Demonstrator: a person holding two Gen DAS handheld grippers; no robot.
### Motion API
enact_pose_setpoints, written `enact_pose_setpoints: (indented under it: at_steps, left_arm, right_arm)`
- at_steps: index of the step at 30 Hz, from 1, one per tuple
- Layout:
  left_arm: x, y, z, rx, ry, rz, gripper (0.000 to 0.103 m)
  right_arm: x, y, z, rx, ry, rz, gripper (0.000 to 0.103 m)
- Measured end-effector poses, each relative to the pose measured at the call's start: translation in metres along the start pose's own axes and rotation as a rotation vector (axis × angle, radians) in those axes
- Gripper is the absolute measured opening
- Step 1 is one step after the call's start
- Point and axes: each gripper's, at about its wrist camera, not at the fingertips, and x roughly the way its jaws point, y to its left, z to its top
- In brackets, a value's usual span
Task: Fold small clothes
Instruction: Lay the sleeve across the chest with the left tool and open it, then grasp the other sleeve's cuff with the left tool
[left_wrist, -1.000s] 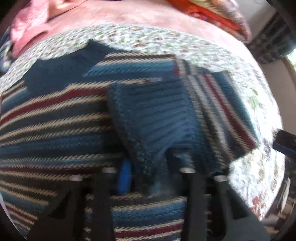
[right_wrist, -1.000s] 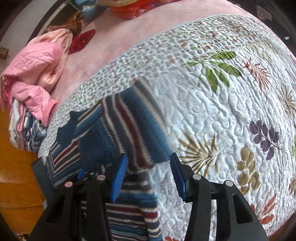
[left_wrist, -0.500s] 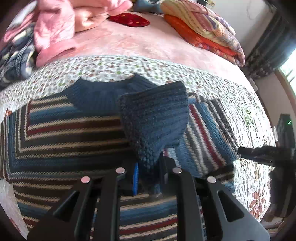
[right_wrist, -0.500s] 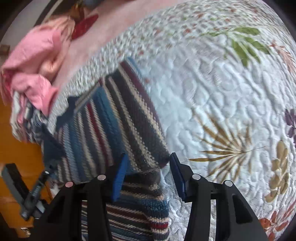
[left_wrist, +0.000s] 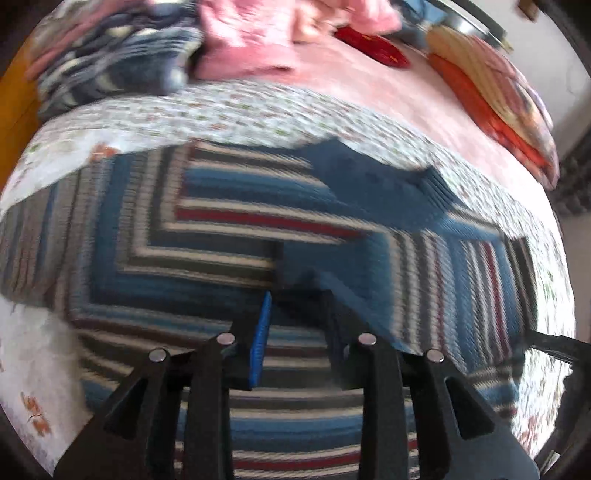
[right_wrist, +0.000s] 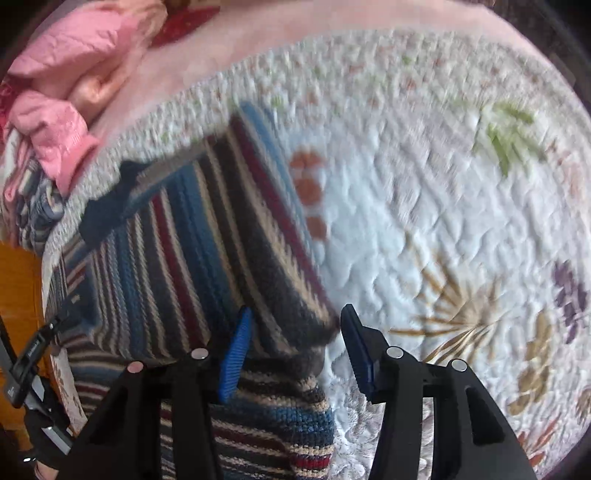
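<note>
Both tongs are gaping: left gripper (left_wrist: 295, 325) is hovering empty at lower centre over the striped sweater (left_wrist: 229, 236), which is lying across the floral quilt (right_wrist: 443, 206); right gripper (right_wrist: 295, 343) is standing wide, straddling its folded sleeve edge.

A white quilt (right_wrist: 424, 206) with leaves and flowers covers the bed. A heap of pink clothes (right_wrist: 62, 96) sits at its far left corner. Folded orange blankets (left_wrist: 495, 92) lie at the far right.
</note>
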Motion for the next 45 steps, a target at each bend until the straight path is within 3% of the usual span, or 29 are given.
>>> enact_pose_setpoints:
  at_steps: [3,6,8,11,13,14,17,21,23,25,28,30,35,38,42,45]
  left_arm:
    - [0.001,-0.009,0.0,-0.01,0.019,-0.032,0.054]
    - [0.018,-0.018,-0.007,-0.029,0.099,-0.06,0.061]
    - [0.033,-0.019,-0.009,-0.069,0.144,-0.048,0.065]
    - [0.043,-0.013,-0.009,-0.129,0.152,-0.07,0.065]
    - [0.046,-0.013,-0.006,-0.14,0.144,-0.086,0.047]
    - [0.047,-0.014,-0.004,-0.138,0.147,-0.105,0.031]
    - [0.044,-0.016,-0.001,-0.135,0.128,-0.12,0.015]
    - [0.019,-0.009,0.007,-0.086,0.019,-0.161,0.014]
    - [0.008,-0.007,0.011,-0.023,-0.034,-0.127,0.014]
    - [0.011,0.007,0.014,-0.025,-0.037,-0.095,0.014]
    - [0.03,0.021,0.011,-0.073,0.06,-0.123,0.024]
    - [0.033,0.031,0.006,-0.089,0.074,-0.119,0.033]
    - [-0.006,0.031,0.017,-0.087,-0.073,-0.055,0.036]
    - [-0.026,0.013,0.024,-0.039,-0.153,-0.094,0.048]
    - [-0.011,-0.017,0.013,0.036,-0.078,-0.161,0.054]
    - [0.016,-0.019,-0.004,0.054,0.021,-0.142,0.054]
  right_arm:
    - [-0.012,0.007,0.0,-0.006,-0.038,0.047,0.051]
    - [-0.007,0.017,-0.004,-0.031,-0.015,0.097,0.051]
    - [-0.001,0.027,-0.007,-0.067,0.0,0.084,0.051]
    - [0.003,0.041,-0.013,-0.141,-0.001,0.035,0.051]
    - [0.005,0.047,-0.014,-0.163,-0.002,0.022,0.051]
    - [0.006,0.048,-0.014,-0.161,0.003,0.028,0.051]
    - [0.007,0.046,-0.013,-0.153,0.011,0.041,0.051]
    - [0.011,0.048,-0.014,-0.147,0.026,0.075,0.05]
    - [0.016,0.049,-0.015,-0.132,0.047,0.111,0.049]
    - [0.024,0.048,-0.019,-0.109,0.087,0.161,0.049]
    - [0.033,0.052,-0.022,-0.116,0.105,0.152,0.049]
    - [0.034,0.055,-0.023,-0.139,0.103,0.131,0.049]
    - [0.012,0.054,-0.015,-0.132,0.055,0.181,0.049]
    - [-0.007,0.047,-0.007,-0.099,0.003,0.217,0.05]
    - [-0.004,0.043,-0.005,-0.079,0.007,0.213,0.05]
    - [0.011,0.041,-0.009,-0.089,0.043,0.165,0.05]
